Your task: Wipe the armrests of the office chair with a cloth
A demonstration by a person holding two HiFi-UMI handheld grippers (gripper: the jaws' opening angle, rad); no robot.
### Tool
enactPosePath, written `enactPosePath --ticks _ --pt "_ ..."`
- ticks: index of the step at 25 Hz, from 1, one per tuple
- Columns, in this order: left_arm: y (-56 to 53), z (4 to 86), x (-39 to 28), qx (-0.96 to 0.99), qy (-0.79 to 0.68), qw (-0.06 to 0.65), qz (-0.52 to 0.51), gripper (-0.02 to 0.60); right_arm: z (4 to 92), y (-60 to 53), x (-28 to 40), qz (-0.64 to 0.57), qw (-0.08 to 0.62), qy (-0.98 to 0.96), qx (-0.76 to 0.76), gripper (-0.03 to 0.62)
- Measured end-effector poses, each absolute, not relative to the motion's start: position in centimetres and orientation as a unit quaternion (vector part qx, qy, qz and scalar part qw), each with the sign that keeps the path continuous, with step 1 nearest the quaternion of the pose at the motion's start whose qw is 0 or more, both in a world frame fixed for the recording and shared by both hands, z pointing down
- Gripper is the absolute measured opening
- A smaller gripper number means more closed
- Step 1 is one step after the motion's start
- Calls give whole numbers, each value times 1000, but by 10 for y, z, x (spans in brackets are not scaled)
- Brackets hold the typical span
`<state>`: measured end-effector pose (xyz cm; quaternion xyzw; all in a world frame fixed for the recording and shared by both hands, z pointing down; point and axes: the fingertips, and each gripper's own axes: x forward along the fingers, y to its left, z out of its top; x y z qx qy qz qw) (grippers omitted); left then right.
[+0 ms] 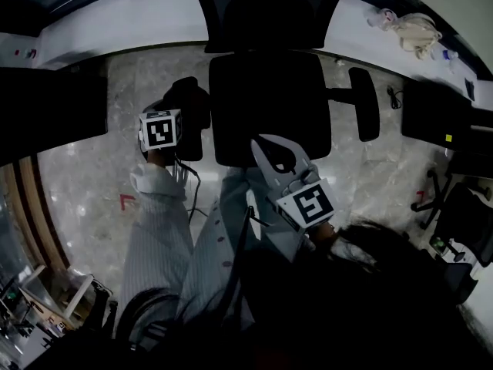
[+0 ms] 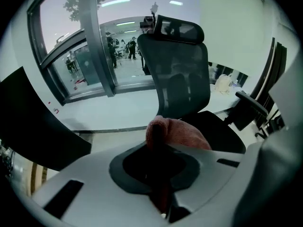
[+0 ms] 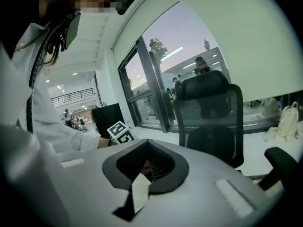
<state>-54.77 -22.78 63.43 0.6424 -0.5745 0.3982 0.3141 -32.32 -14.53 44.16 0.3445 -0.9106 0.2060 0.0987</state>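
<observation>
The cloth [image 2: 182, 131] sits bunched and reddish in your left gripper [image 2: 161, 145], whose 2 fingers are pinched tight on it. In the head view that gripper hangs over the dark armrest [image 1: 192, 122] on your left of the chair [image 1: 269, 106]. You cannot tell whether the cloth touches the armrest, since the spot is in shadow. The other armrest [image 1: 363, 102] stands bare on the far side of the seat. Your right gripper [image 1: 269, 151] hovers over the seat's front edge, well apart from both armrests. Its 2 fingers look drawn together at the tips with nothing between them. The chair stands on a marble floor [image 1: 92, 191], tucked against a curved white desk [image 1: 115, 21]. A pale bag [image 1: 416, 33] lies on the desk at your right.
</observation>
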Motion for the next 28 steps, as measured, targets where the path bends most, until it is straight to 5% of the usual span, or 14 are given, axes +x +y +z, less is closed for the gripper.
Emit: enactPosePath --ticks 8,28 --pt "-269 644 -551 627 -578 318 414 29 445 -158 -285 220 96 -892 384 2" --pt "-77 609 -499 652 -554 340 390 29 409 -95 -338 176 107 -934 292 2"
